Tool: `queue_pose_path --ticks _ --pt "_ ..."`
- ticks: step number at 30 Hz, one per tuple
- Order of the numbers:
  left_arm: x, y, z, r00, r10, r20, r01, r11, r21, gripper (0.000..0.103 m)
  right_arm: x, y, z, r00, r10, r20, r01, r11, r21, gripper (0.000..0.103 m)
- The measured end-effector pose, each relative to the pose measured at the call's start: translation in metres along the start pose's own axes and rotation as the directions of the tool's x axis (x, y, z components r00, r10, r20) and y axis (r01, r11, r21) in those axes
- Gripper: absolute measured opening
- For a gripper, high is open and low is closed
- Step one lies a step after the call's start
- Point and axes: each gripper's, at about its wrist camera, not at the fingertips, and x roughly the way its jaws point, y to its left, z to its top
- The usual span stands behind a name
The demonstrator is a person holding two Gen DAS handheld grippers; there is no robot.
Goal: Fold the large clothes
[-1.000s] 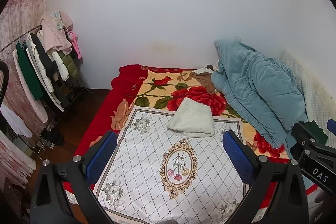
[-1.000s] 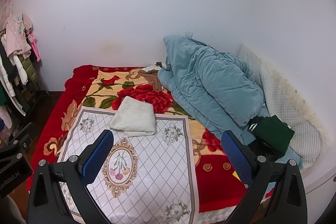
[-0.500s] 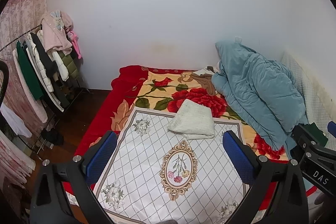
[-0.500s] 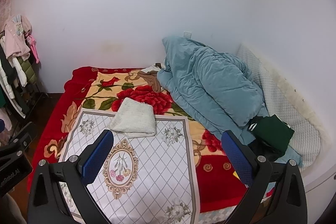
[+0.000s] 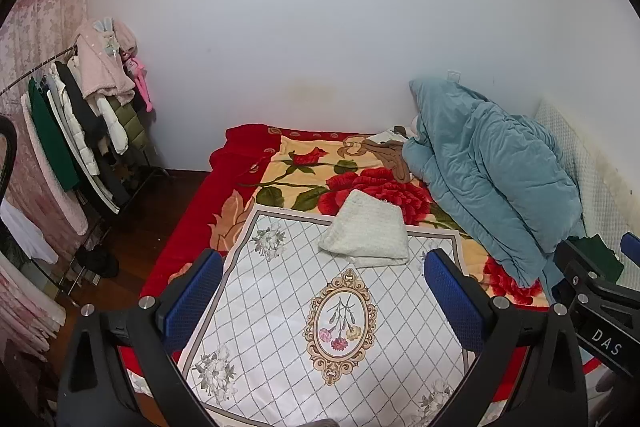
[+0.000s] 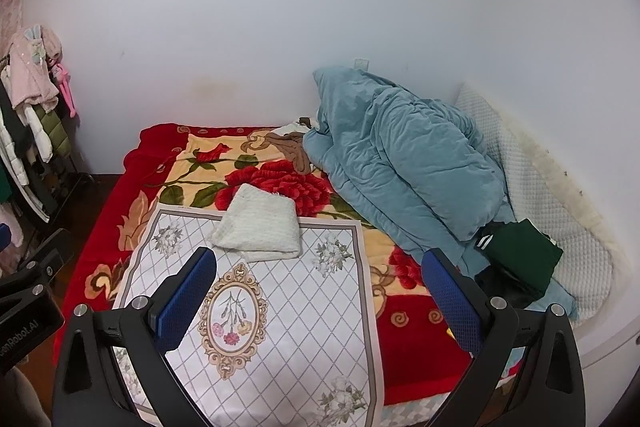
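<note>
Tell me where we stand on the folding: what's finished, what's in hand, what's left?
Done: one white knit garment lies folded on the patterned cloth. In hand: nothing; the left hand-held gripper and right hand-held gripper both hover open and empty above the bed. Left: likely the dark green garment bunched beside the blue duvet, not yet touched.

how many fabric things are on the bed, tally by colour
white folded knit: 1
teal quilt: 1
dark green folded garment: 1
brown garment: 1
white patterned cloth: 1
red floral blanket: 1
total: 6
</note>
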Motion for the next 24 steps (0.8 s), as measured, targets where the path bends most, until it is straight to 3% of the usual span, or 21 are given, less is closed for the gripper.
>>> queue_pose_path --ticks 24 --pt "0.016 -0.002 0.008 1.0 0.018 -0.002 -0.018 1.0 -0.006 0.103 0.01 0.004 0.009 1.0 0.011 -0.006 -0.011 1.0 -0.01 0.103"
